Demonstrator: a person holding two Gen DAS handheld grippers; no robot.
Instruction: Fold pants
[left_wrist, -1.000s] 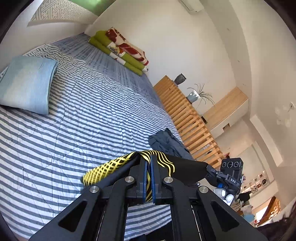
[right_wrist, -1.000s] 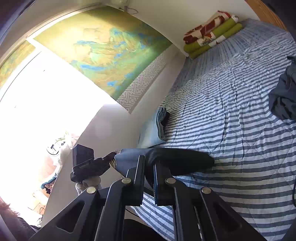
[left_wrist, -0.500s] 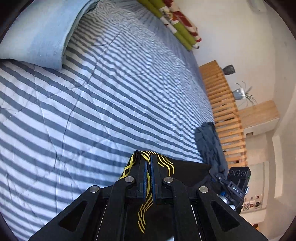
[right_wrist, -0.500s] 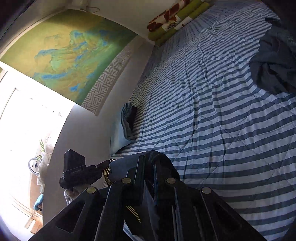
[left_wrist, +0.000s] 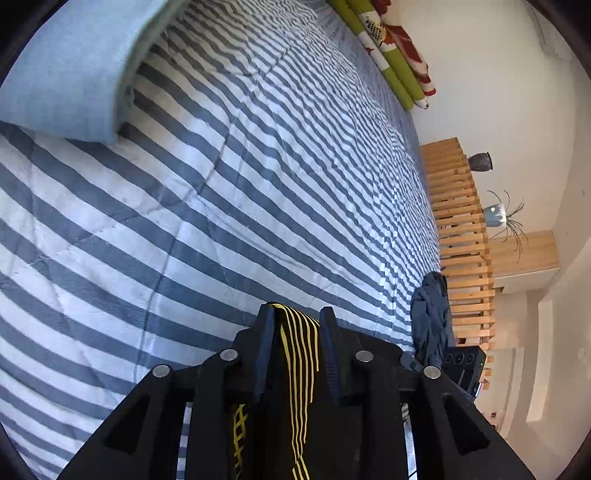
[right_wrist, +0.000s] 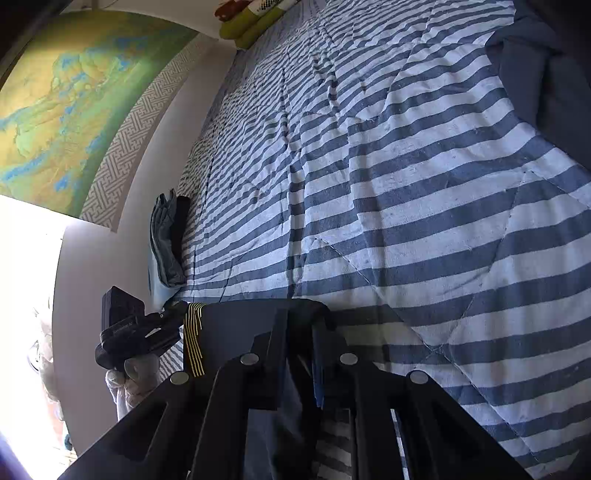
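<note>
Black pants with thin yellow stripes hang between the fingers of my left gripper. Its jaws stand apart, wider than the cloth. The pants' top edge stretches from the left gripper, held by a gloved hand, across to my right gripper, which is shut on the dark cloth. Both grippers hover low over the blue-and-white striped bed cover. The lower part of the pants is hidden behind the gripper bodies.
Folded light blue clothes lie at the bed's left side by the wall. A crumpled dark blue garment lies near the wooden slatted rail. Rolled green and red blankets sit at the far end.
Both grippers have tipped down and moved closer to the bed cover with the pants. The left gripper's jaws have spread wider around the striped cloth.
</note>
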